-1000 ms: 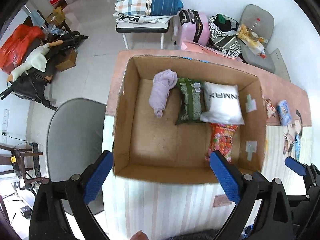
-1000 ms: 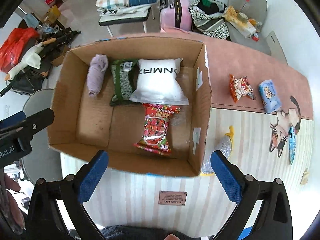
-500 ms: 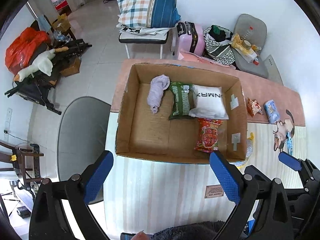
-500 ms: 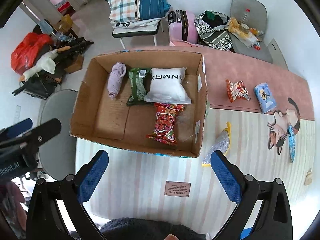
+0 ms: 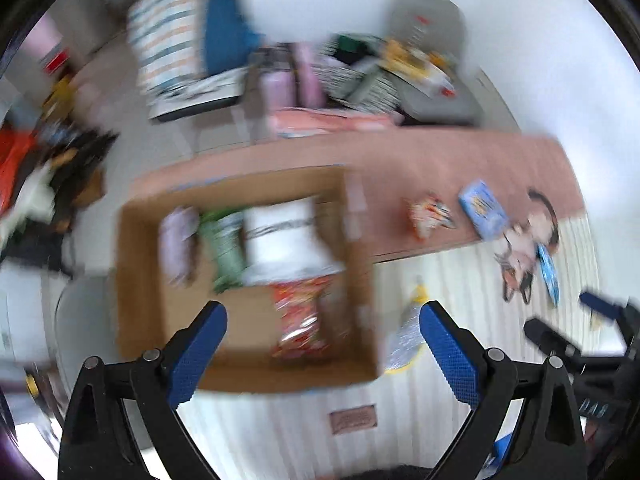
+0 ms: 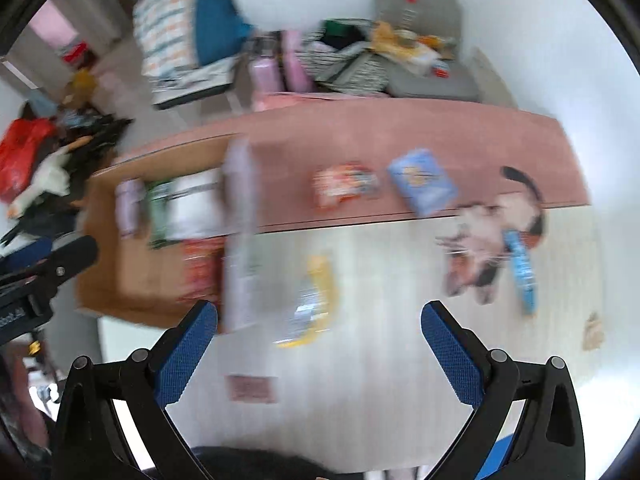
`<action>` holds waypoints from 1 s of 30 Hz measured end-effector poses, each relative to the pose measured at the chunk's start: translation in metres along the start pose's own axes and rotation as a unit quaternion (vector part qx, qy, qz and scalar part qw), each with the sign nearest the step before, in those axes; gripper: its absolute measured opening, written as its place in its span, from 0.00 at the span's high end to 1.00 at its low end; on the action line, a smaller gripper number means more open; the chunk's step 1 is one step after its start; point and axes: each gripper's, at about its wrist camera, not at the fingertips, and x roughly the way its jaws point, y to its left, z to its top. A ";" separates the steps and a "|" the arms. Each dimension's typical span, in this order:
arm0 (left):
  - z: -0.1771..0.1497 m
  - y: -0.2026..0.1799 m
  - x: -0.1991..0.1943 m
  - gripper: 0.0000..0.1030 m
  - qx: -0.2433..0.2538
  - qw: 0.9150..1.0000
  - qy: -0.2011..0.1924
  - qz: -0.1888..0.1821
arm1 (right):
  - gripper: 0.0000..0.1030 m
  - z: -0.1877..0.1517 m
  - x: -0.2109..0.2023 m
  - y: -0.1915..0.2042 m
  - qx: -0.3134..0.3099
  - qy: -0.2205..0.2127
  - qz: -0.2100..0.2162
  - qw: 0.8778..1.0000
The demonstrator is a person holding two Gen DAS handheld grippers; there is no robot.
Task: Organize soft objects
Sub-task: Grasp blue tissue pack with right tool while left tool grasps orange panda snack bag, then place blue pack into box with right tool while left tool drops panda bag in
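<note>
Cardboard box [image 5: 140,280] holds four packs; both views have swung right, blurred. Left tongs [image 5: 320,336] and right tongs [image 6: 318,330] wide open, empty. Silver pouch [image 6: 310,304] just right of box: likely next.

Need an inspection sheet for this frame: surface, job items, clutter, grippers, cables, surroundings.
Surface: table, striped cloth near, pink strip far; frames motion-blurred.
Job's things: cardboard box holds a purple roll, green pack, white pack and red snack pack. Outside it: silver-yellow pouch, orange snack bag, blue pack.
Clutter: small label on the cloth.
Grippers: left gripper and right gripper both open, empty.
Cables: nothing seen.
Surroundings: grey chair, pink suitcase, floor clutter.
</note>
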 end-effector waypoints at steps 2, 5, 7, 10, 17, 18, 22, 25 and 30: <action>0.028 -0.034 0.027 0.04 0.060 0.998 0.012 0.013 | 0.00 0.017 0.016 -0.031 -0.001 0.015 -0.018 1.000; 0.064 -0.083 0.078 0.04 0.163 0.985 0.038 0.039 | 0.00 0.047 0.050 -0.071 -0.023 0.036 -0.029 0.999; 0.082 -0.110 0.116 0.04 0.213 0.973 0.060 0.067 | 0.00 0.066 0.079 -0.091 -0.039 0.060 -0.030 0.997; 0.094 -0.133 0.161 0.04 0.269 0.953 0.082 0.110 | 0.00 0.094 0.128 -0.115 -0.056 0.094 -0.017 0.994; 0.098 -0.139 0.212 0.04 0.284 0.942 0.132 0.125 | 0.00 0.143 0.232 -0.123 -0.090 0.156 -0.021 0.983; 0.099 -0.139 0.217 0.04 0.281 0.942 0.139 0.122 | 0.00 0.147 0.244 -0.123 -0.094 0.164 -0.020 0.982; 0.107 -0.143 0.228 0.04 0.284 0.939 0.154 0.115 | 0.15 0.154 0.284 -0.126 -0.101 0.201 -0.031 0.974; 0.108 -0.153 0.237 0.04 0.303 0.934 0.158 0.108 | 0.37 0.154 0.283 -0.139 -0.081 0.196 -0.030 0.977; 0.114 -0.178 0.244 0.04 0.331 0.926 0.167 0.075 | 0.54 0.150 0.274 -0.173 -0.019 0.201 0.005 0.979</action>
